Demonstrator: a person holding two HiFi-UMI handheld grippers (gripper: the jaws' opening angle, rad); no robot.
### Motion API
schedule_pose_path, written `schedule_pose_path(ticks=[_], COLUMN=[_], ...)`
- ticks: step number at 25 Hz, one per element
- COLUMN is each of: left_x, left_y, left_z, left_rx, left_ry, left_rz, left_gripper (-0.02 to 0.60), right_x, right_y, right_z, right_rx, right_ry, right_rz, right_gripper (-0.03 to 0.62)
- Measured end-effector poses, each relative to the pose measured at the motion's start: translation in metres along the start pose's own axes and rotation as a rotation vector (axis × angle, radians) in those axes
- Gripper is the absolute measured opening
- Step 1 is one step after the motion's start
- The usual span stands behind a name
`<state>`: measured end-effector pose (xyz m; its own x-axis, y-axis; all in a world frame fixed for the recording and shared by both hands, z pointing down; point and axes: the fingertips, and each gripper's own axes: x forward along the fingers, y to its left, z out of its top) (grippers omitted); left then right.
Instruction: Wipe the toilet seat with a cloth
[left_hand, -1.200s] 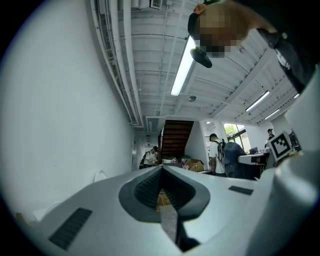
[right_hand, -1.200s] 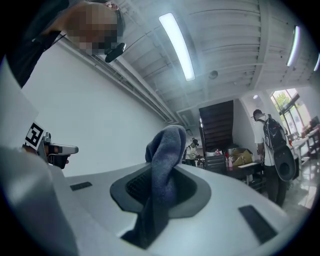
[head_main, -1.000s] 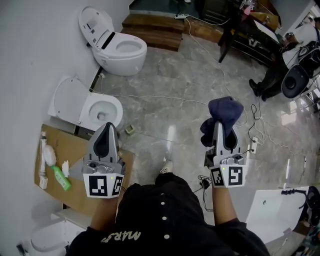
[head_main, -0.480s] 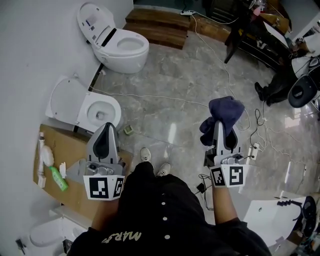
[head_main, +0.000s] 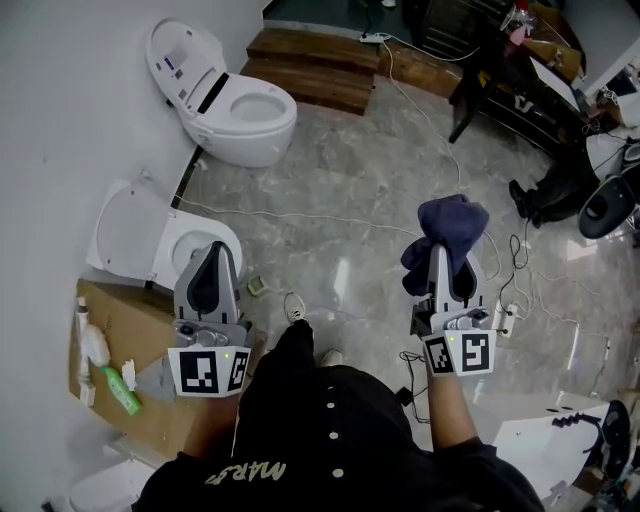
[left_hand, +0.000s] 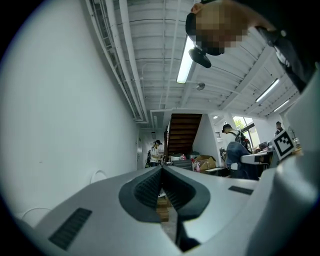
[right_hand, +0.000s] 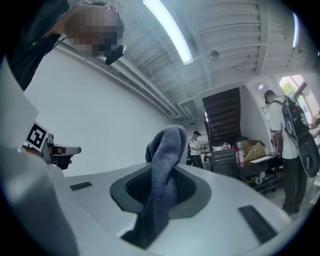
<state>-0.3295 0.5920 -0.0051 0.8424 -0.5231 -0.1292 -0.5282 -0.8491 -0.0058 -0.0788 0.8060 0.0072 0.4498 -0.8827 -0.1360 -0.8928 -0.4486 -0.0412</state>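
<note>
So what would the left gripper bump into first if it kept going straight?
Nothing close, I think. The left gripper points roughly level beside the white wall, above the toilet. The way looks free up to the dark staircase far off; depth is unclear.

I take this for a workshop or test lab, not a real bathroom. Two toilets stand in the open along a bare white wall (head_main: 60, 100): a lidded toilet (head_main: 245, 110) at 11 o'clock and a second toilet (head_main: 170, 235) at 9 o'clock. Cables (head_main: 300, 215) trail over the grey marble floor (head_main: 340, 165) towards a power strip (head_main: 505, 298) at 3 o'clock. Wooden steps (head_main: 315, 60) lie at 12 o'clock. Overhead run exposed pipes (left_hand: 117, 60) and a tube light (left_hand: 186, 62). People (left_hand: 234, 150) work beside a staircase (left_hand: 182, 131).
</note>
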Motion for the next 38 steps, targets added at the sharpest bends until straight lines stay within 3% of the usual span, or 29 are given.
schedule_pose_path(ticks=[10,23,38], left_x=[0.083,0.154,0.254], left_y=[0.065,0.141,0.181], left_z=[-0.010,-0.012,-0.051], left_rx=[-0.018,-0.012,-0.016], left_ry=[0.003,-0.026,0.033], left_rz=[-0.001,0.023,0.085], left_gripper=[0.011,0.011,0.011], right_x=[0.105,0.216,0.348], right_y=[0.008,0.033,0.016], right_z=[-0.007,-0.021,-0.061], right_rx=[-0.012,-0.024,0.004], right_ry=[0.007,-0.001,0.030], right_rz=[-0.011,0.012,0.094], right_gripper=[0.074,0.074,0.074])
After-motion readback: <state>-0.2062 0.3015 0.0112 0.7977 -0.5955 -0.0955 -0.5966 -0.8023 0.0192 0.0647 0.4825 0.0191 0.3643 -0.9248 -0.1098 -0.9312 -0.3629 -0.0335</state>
